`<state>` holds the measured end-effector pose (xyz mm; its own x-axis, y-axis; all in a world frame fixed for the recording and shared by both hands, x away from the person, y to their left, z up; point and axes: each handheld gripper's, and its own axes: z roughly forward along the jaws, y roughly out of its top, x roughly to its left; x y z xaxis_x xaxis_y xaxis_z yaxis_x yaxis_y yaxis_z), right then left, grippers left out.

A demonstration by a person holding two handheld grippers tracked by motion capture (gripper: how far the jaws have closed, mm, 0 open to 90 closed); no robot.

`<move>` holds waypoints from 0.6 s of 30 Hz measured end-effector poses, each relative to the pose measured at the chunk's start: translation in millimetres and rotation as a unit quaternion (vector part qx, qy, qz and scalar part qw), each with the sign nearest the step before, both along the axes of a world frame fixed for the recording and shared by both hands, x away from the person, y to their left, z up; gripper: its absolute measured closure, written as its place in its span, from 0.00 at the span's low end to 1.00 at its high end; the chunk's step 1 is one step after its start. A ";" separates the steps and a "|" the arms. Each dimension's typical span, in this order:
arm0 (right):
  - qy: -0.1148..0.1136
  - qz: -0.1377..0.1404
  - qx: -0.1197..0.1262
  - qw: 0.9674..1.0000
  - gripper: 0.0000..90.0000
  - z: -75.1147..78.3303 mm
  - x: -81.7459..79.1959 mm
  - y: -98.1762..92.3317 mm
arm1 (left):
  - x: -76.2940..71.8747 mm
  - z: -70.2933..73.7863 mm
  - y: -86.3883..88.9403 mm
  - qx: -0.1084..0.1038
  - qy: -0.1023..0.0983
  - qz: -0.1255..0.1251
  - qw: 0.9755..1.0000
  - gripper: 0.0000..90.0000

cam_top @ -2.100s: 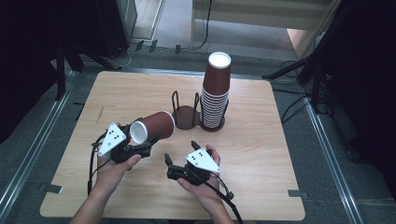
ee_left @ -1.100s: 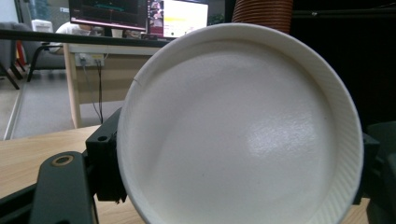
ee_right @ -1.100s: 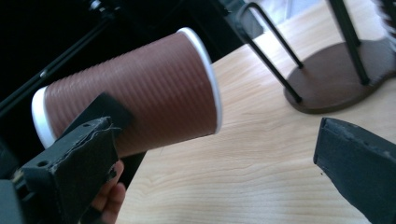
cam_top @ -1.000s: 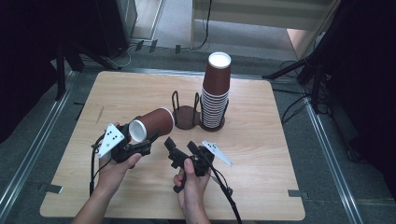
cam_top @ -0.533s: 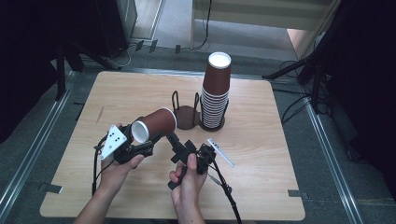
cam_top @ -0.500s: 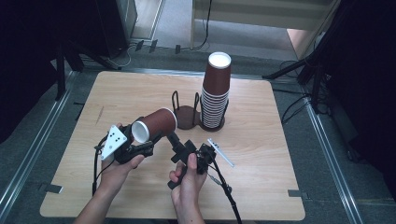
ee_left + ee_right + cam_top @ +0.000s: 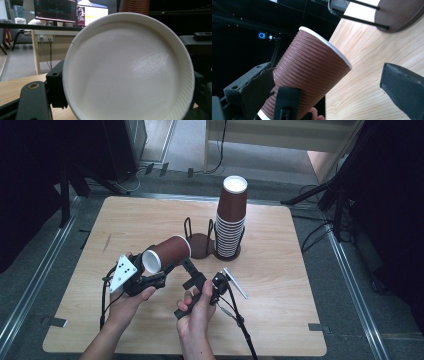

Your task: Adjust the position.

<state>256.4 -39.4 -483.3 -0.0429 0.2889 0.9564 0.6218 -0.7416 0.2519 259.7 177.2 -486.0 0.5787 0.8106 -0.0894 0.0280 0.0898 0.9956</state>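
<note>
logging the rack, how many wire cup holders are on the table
2: one empty cup holder at the table's middle, and one to its right bearing the tall stack of brown paper cups; that one is partly hidden by the stack.

1. A ribbed brown paper cup [image 7: 308, 75] lies tilted across the frame's centre, white rim toward the upper right.
2. Black jaws stand wide apart at lower left and right.
3. A wooden tabletop [image 7: 367, 75] fills the right; a dark round stand base [image 7: 399, 15] sits upper right.

Wooden table [image 7: 150, 222] bearing cup rack [image 7: 202, 244]
</note>
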 end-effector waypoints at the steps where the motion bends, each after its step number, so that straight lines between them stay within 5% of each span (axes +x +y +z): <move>1: 0.004 0.000 0.007 1.000 0.00 -0.4 0.9 0.5 | 0.1 -0.3 -0.3 0.000 -0.002 -0.001 1.000 0.23; 9: 0.049 0.004 0.080 0.996 0.00 -5.2 10.1 2.8 | -0.6 -1.9 -3.5 -0.001 -0.009 -0.006 1.000 0.23; 12: 0.075 0.012 0.125 0.989 0.00 -8.7 12.4 3.0 | -1.5 -2.2 -5.3 0.000 -0.011 -0.010 1.000 0.23; 18: 0.088 0.004 0.163 0.983 0.00 -11.3 16.8 3.1 | -2.3 -4.0 -8.5 0.002 -0.014 -0.018 1.000 0.23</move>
<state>273.2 -36.3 -494.6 0.1302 -0.0332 0.9909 0.6399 -0.7606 -0.1096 257.5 168.7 -490.0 0.6091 0.7900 -0.0698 0.0034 0.0854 0.9963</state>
